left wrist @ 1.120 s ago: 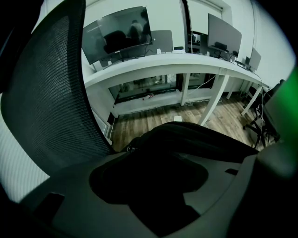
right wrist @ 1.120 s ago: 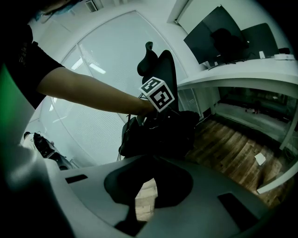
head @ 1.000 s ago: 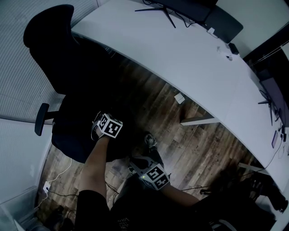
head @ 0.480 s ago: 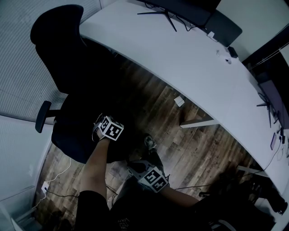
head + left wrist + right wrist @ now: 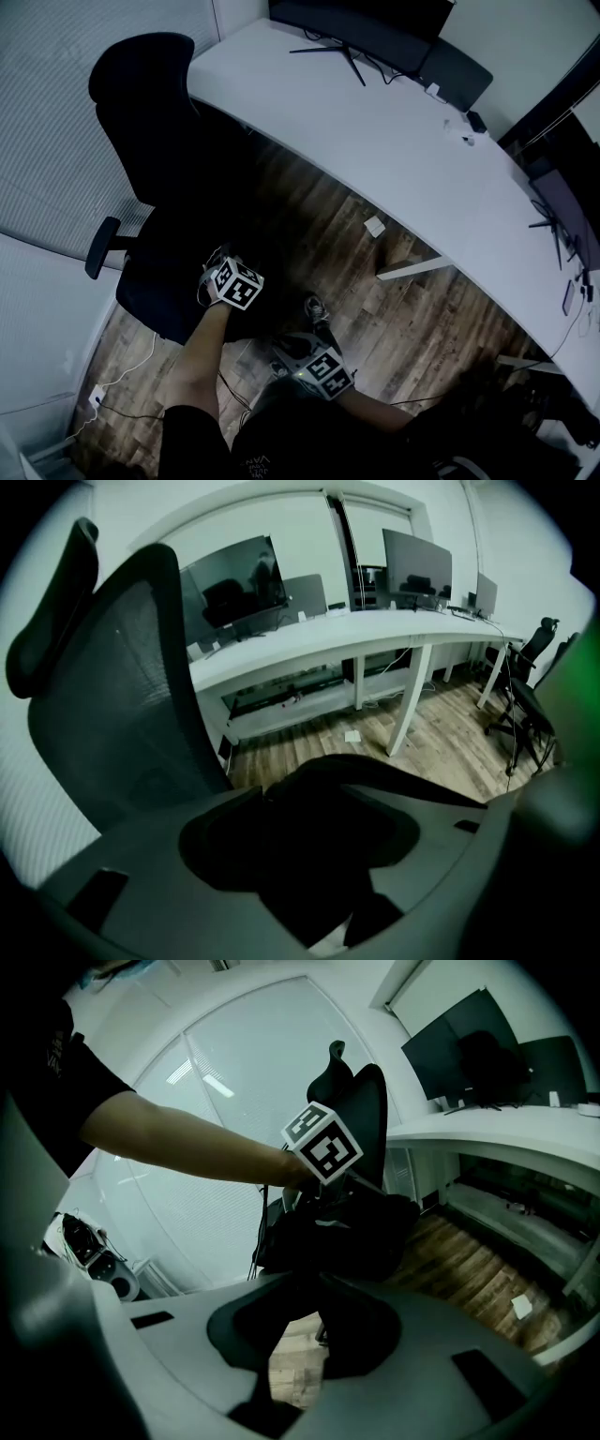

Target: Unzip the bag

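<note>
The black bag (image 5: 279, 298) rests at the front of the office chair's seat, very dark in the head view. In the right gripper view the bag (image 5: 361, 1227) hangs just beyond the jaws. My left gripper (image 5: 234, 283) is at the bag's top, and its marker cube (image 5: 323, 1152) shows there. In the left gripper view, black bag fabric (image 5: 309, 855) fills the gap of that gripper (image 5: 319, 799), which looks shut on it. My right gripper (image 5: 322, 368) sits lower and nearer me. A thin black part of the bag runs down into its nearly closed jaws (image 5: 314, 1288).
A black mesh office chair (image 5: 141, 112) stands left of the bag, its armrest (image 5: 101, 248) sticking out. A long white curved desk (image 5: 403, 141) carries monitors (image 5: 375, 23). A small white object (image 5: 374, 226) and cables (image 5: 131, 366) lie on the wooden floor. A shoe (image 5: 314, 307) is beside the bag.
The head view has shifted, so chair and desk sit further right and lower. My left gripper has drifted slightly toward me; the right gripper has barely moved.
</note>
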The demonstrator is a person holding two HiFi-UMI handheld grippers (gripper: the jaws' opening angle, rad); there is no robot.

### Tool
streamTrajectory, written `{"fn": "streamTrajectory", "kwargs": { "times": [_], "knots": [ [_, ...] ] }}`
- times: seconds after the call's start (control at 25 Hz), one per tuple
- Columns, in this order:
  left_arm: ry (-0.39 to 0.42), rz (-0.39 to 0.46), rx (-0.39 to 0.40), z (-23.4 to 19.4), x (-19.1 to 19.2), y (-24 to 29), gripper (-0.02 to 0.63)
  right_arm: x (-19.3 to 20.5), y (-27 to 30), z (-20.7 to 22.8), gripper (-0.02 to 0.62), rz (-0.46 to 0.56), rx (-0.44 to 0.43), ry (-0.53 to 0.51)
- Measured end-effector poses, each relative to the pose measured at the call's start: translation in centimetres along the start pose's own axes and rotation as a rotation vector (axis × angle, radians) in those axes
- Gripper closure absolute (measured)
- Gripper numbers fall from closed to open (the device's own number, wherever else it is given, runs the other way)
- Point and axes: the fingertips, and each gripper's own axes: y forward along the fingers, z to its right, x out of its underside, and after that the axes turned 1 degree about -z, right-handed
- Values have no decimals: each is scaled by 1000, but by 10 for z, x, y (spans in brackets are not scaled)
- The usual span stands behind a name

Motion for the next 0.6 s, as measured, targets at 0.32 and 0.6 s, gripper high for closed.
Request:
{"fn": "streamTrajectory", "kwargs": {
  "times": [0.32,0.6],
  "knots": [
    [-85,93,-49,-2,-6,-65,337,-31,-28,3,507,70,59,-57],
    [-158,229,-112,7,-12,-140,341,-56,-58,1,476,153,113,-54]
  ]
}}
